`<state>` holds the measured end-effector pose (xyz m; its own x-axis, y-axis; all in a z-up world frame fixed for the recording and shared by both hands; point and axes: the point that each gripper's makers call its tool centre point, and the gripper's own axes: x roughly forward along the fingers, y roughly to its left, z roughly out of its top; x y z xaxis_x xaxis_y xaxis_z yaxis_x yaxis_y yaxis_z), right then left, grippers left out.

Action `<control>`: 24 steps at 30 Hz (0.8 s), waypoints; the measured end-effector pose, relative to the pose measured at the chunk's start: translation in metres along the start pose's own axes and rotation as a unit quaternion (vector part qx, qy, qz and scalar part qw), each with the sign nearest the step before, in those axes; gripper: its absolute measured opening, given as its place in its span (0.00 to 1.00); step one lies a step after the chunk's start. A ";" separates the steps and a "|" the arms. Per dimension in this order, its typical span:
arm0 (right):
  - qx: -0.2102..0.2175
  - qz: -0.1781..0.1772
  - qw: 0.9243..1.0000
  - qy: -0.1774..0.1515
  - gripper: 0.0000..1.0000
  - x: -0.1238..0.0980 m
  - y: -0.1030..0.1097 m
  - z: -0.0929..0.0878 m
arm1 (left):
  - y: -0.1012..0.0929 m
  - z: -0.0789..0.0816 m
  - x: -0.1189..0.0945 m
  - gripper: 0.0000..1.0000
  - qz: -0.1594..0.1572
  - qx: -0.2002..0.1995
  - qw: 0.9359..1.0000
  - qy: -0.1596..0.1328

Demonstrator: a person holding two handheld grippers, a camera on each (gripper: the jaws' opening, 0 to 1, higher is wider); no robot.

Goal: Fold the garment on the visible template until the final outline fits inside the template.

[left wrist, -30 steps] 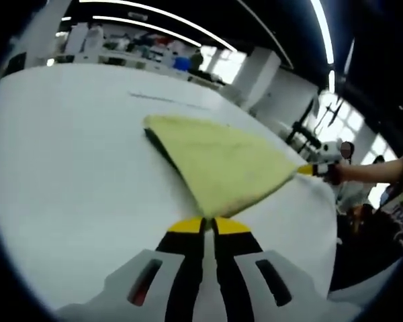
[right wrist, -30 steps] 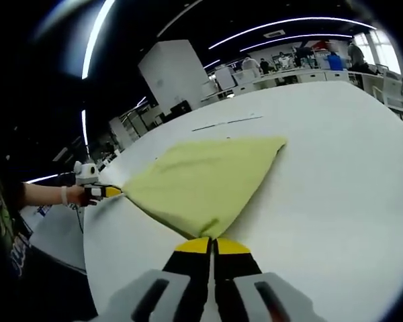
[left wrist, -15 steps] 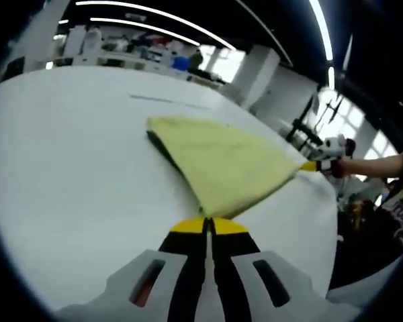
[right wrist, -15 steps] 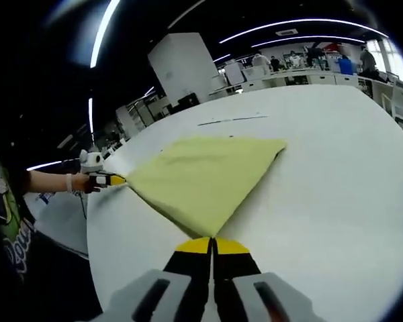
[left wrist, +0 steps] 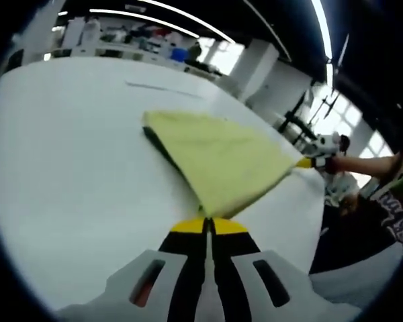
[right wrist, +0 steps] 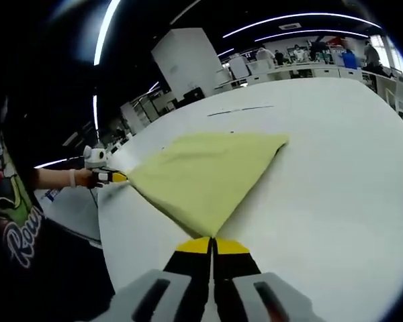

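- In the left gripper view, the left tool (left wrist: pixel 207 224) has its yellow-tipped jaws pressed together on a corner of the yellow garment (left wrist: pixel 218 157).
- In the right gripper view, the right tool (right wrist: pixel 212 243) is likewise clamped on another corner of that garment (right wrist: pixel 203 169).
- The cloth spreads away from each tool as a stretched, folded triangle, its far part lying on the white counter (left wrist: pixel 74 154).
- A dark underside edge shows along the garment's left side in the left gripper view.
- Each tool appears in the other's view, held by a hand (right wrist: pixel 82 178) at the cloth's far corner.
- A thin dark line (right wrist: pixel 240 110) marks the counter beyond the garment.
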<state>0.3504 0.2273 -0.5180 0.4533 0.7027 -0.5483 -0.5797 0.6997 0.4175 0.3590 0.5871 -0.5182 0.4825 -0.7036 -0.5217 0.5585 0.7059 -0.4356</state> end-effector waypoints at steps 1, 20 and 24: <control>0.001 0.003 1.000 0.001 0.00 -0.002 0.003 -0.004 | -0.001 -0.002 -0.001 0.00 -0.001 0.001 1.000 0.000; 0.018 -0.010 0.999 -0.031 0.10 -0.017 0.007 -0.004 | -0.002 0.012 -0.014 0.01 0.028 -0.024 0.997 -0.061; 0.005 -0.032 0.998 -0.045 0.24 -0.027 0.003 0.003 | -0.003 0.036 -0.024 0.00 0.052 -0.018 0.993 -0.103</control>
<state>0.3382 0.2108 -0.4999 0.5483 0.6651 -0.5070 -0.5407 0.7444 0.3919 0.3702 0.5989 -0.4774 0.6662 -0.6263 -0.4049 0.4766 0.7751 -0.4147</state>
